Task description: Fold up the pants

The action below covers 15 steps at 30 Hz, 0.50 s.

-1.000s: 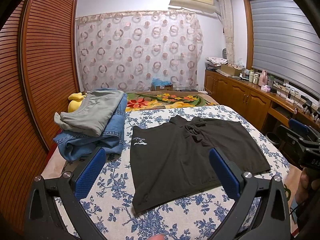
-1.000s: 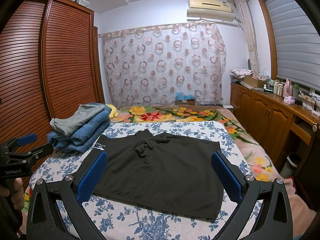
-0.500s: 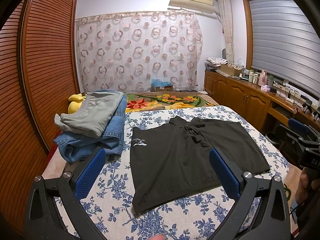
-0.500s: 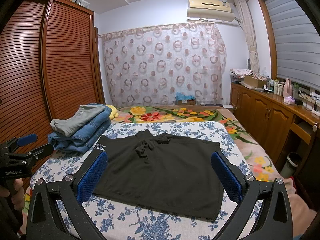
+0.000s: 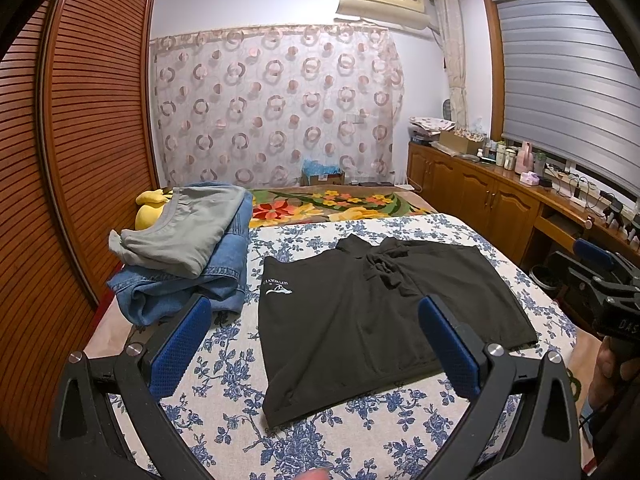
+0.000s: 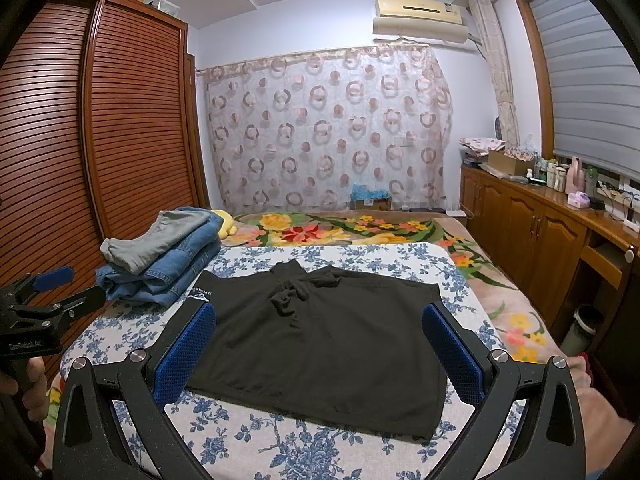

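A pair of black shorts (image 5: 380,312) lies spread flat on the blue-flowered bedspread (image 5: 240,364), with a small white logo near its left edge and a bunched drawstring at the waist. It also shows in the right wrist view (image 6: 324,344). My left gripper (image 5: 314,328) is open and empty, held above the near left part of the bed. My right gripper (image 6: 320,340) is open and empty, held above the near edge of the shorts. Each gripper shows at the edge of the other's view.
A stack of folded grey pants (image 5: 188,228) on blue jeans (image 5: 192,284) sits at the bed's left, with a yellow plush (image 5: 150,212) behind. A wooden wardrobe (image 5: 60,160) stands left. A wooden counter (image 5: 500,200) with bottles runs along the right.
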Each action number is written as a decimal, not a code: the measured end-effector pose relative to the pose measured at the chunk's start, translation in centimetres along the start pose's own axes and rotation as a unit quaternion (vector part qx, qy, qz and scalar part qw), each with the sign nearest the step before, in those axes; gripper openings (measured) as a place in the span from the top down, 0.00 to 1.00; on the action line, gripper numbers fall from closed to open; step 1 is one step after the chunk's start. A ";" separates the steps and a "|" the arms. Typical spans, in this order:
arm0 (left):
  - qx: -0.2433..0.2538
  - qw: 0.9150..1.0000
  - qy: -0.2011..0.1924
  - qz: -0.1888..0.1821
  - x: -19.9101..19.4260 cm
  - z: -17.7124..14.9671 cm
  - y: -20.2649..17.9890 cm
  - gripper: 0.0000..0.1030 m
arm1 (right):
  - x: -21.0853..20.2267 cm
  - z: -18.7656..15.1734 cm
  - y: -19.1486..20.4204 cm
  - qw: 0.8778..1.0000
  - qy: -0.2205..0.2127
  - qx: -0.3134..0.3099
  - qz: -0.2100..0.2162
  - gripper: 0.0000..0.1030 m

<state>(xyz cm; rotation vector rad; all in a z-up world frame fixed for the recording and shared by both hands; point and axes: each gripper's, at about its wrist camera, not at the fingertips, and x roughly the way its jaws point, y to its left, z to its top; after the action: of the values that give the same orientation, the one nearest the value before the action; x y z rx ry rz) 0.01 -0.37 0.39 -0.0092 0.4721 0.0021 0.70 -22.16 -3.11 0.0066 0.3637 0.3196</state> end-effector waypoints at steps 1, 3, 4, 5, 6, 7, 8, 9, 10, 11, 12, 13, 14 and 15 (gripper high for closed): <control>0.000 1.000 0.000 0.000 0.0 0.0 0.0 0.00 | 0.0 0.0 0.0 1.000 0.000 0.000 0.000 0.00; 0.000 1.000 0.000 0.000 0.0 0.0 0.0 0.00 | 0.0 0.0 0.1 1.000 0.000 0.000 0.001 0.00; 0.000 1.000 0.000 0.000 0.0 0.0 0.0 0.00 | 0.0 0.0 0.0 1.000 0.000 0.000 0.000 0.00; 0.000 1.000 0.000 0.000 0.0 0.0 0.0 0.00 | 0.0 0.0 0.1 1.000 -0.001 0.000 0.001 0.00; 0.000 1.000 0.000 0.000 0.0 0.0 0.0 0.00 | 0.0 0.0 0.0 1.000 -0.001 0.000 0.001 0.00; 0.000 1.000 0.000 0.000 0.0 0.0 0.0 0.00 | 0.0 0.0 0.1 1.000 -0.001 0.000 0.001 0.00; 0.000 1.000 -0.001 0.000 -0.1 0.0 0.0 0.00 | 0.0 0.0 0.0 1.000 -0.001 0.000 0.002 0.00; 0.000 1.000 -0.001 0.000 -0.1 0.1 -0.1 0.00 | 0.0 0.0 0.0 1.000 -0.001 0.001 0.002 0.00; 0.000 1.000 -0.001 0.000 -0.1 0.0 0.0 0.00 | 0.0 0.0 0.0 1.000 -0.001 0.001 0.001 0.00; 0.000 1.000 0.000 0.000 -0.1 0.0 -0.1 0.00 | 0.0 -0.1 0.0 1.000 -0.001 0.001 0.002 0.00; 0.000 1.000 -0.001 0.000 -0.1 0.0 -0.1 0.00 | 0.0 0.0 0.0 1.000 -0.002 0.001 0.002 0.00; 0.000 1.000 -0.001 0.000 -0.1 0.0 -0.2 0.00 | 0.0 -0.1 0.0 1.000 -0.002 0.001 0.002 0.00; 0.000 1.000 -0.001 0.000 -0.1 0.0 -0.1 0.00 | 0.1 0.0 0.0 1.000 -0.002 0.001 0.002 0.00; 0.000 1.000 -0.001 0.000 -0.1 0.0 -0.2 0.00 | 0.1 0.0 0.0 1.000 -0.002 0.001 0.002 0.00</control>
<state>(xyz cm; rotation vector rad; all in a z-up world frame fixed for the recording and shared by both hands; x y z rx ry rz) -0.11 -0.54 0.47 -0.0095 0.4708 0.0027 0.78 -22.18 -3.17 0.0101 0.3598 0.3241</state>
